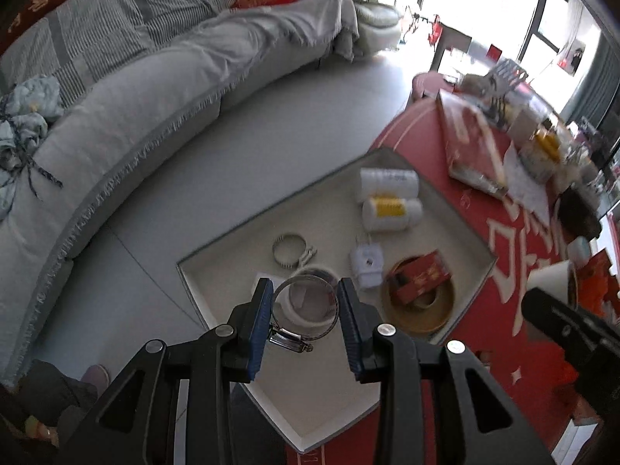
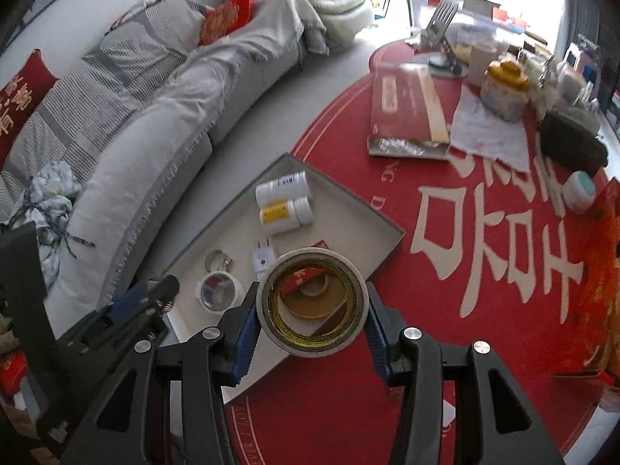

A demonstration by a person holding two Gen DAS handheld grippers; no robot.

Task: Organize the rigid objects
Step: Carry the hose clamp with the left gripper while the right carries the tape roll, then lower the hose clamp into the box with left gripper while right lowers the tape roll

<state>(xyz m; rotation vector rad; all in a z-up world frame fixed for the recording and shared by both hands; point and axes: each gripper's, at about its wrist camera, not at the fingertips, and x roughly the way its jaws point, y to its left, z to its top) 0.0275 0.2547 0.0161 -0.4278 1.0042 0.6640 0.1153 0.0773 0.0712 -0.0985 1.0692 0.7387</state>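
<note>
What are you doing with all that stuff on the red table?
Someone is tidying small hard things into a shallow gray tray on the red tablecloth. The left gripper holds a metal hose clamp above the tray. The right gripper holds a white roll of tape over the tray's near edge. Already lying in the tray are two white pill bottles, a second hose clamp, a white plug adapter, another white tape roll, and a red box on a tan tape roll.

We see daylight flooding from the blown-out windows (image 1: 484, 4) behind the red table (image 2: 484, 290); clutter near them smears with blur; fisheye edges bend and darken.
</note>
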